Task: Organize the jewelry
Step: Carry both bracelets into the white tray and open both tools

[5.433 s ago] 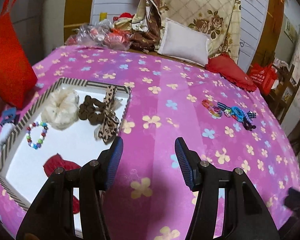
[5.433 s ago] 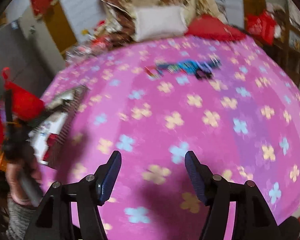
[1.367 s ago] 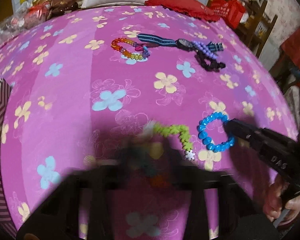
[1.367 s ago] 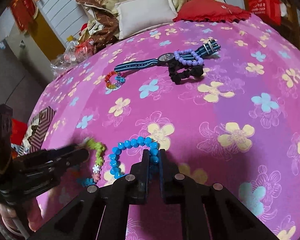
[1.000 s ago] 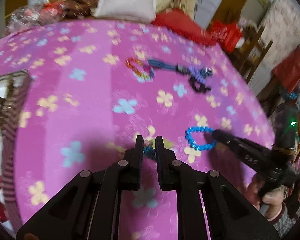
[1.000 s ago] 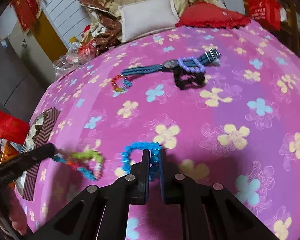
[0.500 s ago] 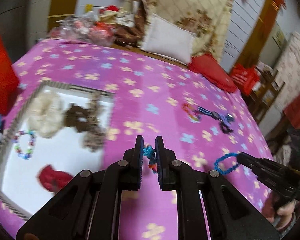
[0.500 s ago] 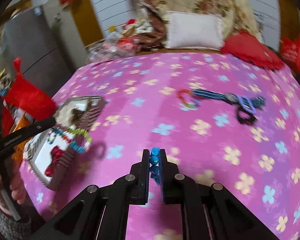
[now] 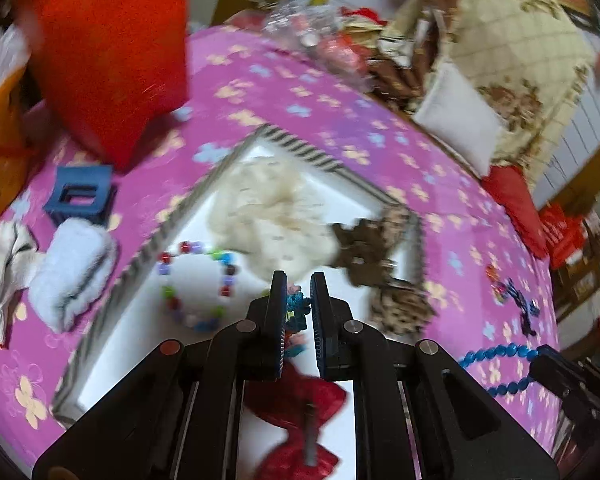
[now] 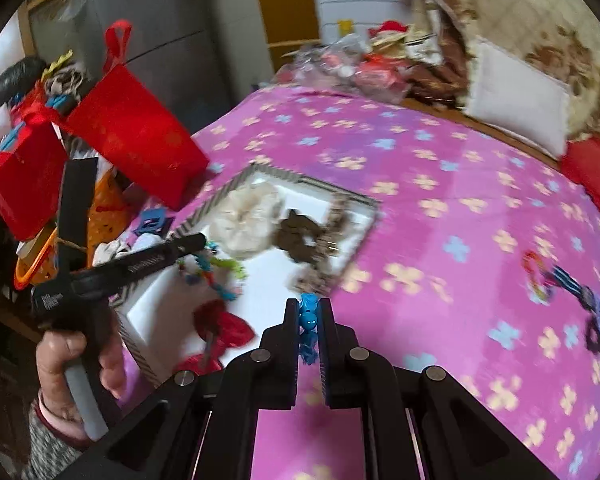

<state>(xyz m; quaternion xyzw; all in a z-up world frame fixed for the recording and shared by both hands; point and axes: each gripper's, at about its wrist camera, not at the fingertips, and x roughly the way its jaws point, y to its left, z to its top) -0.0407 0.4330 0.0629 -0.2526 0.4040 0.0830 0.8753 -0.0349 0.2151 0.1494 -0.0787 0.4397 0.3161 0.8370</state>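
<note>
Jewelry is partly sorted: a bead bracelet [image 9: 198,284], scrunchies and a red bow [image 9: 300,424] lie in the striped tray [image 9: 300,148]. My left gripper [image 9: 299,312] pinches a multicolour bracelet [image 10: 212,270] over it, my right gripper [image 10: 309,322] clamps the blue bracelet [image 9: 496,368] beside it. The watch pile [image 10: 568,284] on the blanket [image 10: 440,184] is left.

In front of you the striped-rimmed white tray [image 9: 300,148] sits on the pink flowered blanket [image 10: 440,184], holding a cream scrunchie [image 9: 268,208] with a multicoloured bead bracelet [image 9: 196,280] just left.

No legible text or labels
</note>
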